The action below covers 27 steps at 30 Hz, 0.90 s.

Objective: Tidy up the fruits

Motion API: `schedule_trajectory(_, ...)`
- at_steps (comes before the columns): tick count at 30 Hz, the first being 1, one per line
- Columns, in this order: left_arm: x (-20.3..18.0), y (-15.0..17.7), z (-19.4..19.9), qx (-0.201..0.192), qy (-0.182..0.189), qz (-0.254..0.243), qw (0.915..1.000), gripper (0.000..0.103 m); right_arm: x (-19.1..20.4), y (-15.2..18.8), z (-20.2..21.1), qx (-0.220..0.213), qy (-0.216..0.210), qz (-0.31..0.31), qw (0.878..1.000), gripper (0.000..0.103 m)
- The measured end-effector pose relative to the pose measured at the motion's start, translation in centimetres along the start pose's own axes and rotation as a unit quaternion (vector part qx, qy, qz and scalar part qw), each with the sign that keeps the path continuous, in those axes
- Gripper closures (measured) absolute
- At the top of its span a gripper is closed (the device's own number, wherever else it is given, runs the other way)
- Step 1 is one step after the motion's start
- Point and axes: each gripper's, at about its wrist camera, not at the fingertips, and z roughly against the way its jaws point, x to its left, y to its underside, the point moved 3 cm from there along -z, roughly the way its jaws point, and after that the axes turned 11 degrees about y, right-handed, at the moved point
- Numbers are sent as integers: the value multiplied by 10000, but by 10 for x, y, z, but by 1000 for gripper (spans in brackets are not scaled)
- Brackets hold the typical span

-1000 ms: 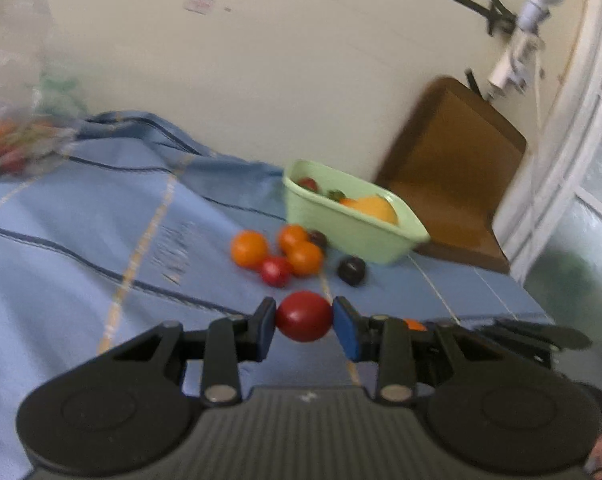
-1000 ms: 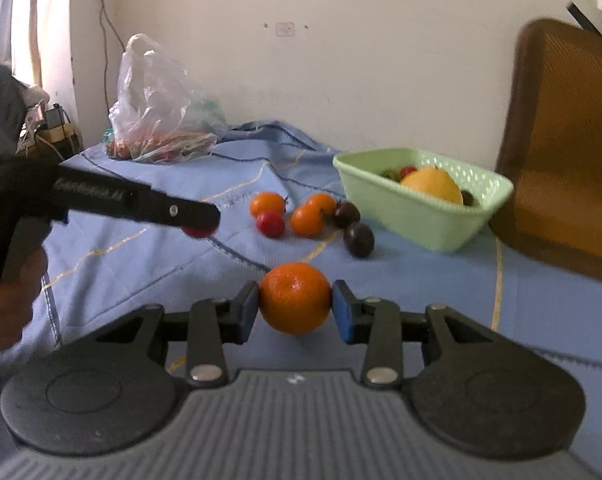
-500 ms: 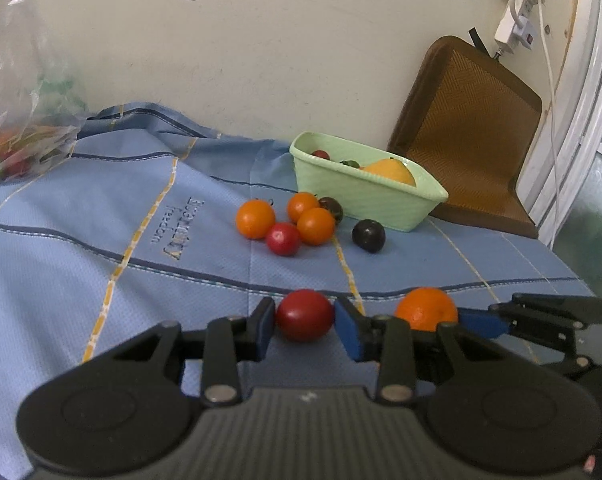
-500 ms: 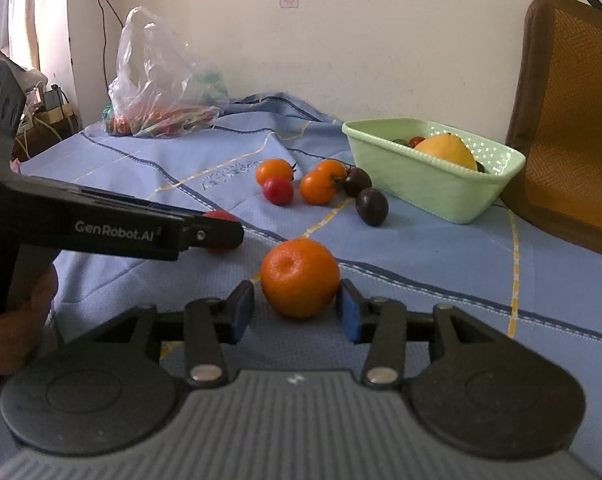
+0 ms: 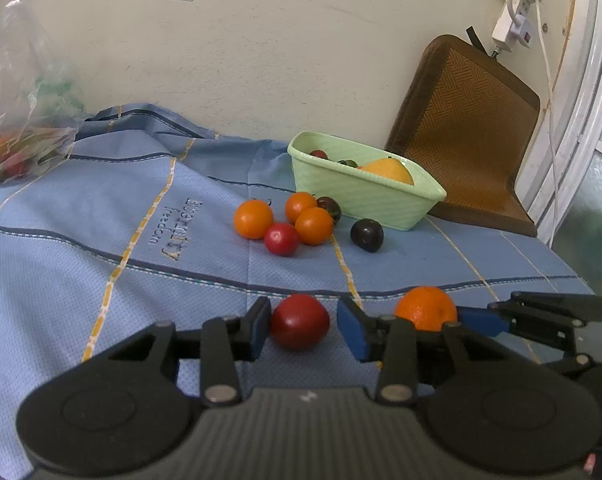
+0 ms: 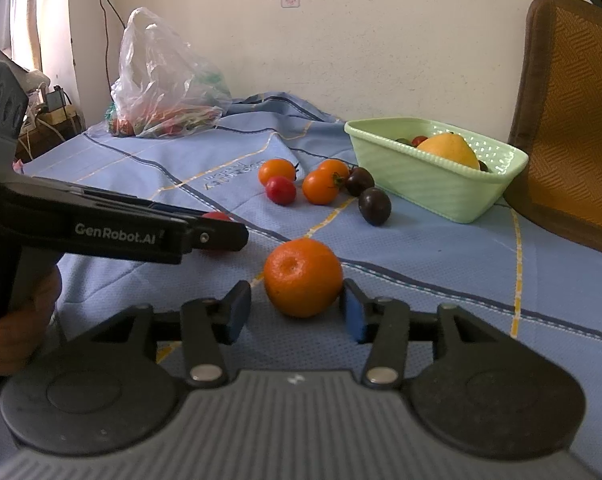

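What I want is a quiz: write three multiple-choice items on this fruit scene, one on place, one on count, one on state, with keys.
1. Where is the green basket?
A. by the plastic bag
B. beside the brown cushion
C. between the grippers

2. How many dark purple fruits lie loose on the blue cloth?
A. one
B. two
C. four

3. How is the mandarin at the right gripper?
A. lifted, clamped
B. resting on the cloth, unclamped
C. in the basket

Key: 1 B, its far end meets the cushion; 2 B, both sit near the basket; 3 B, the fingers have just been opening and a gap shows at one pad.
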Motion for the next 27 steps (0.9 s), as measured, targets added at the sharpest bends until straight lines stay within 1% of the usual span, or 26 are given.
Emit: schedule_trajectory(27, 1, 0, -1, -6, 8, 11, 10000, 58, 0, 1, 0, 2, -14, -11, 10000, 49)
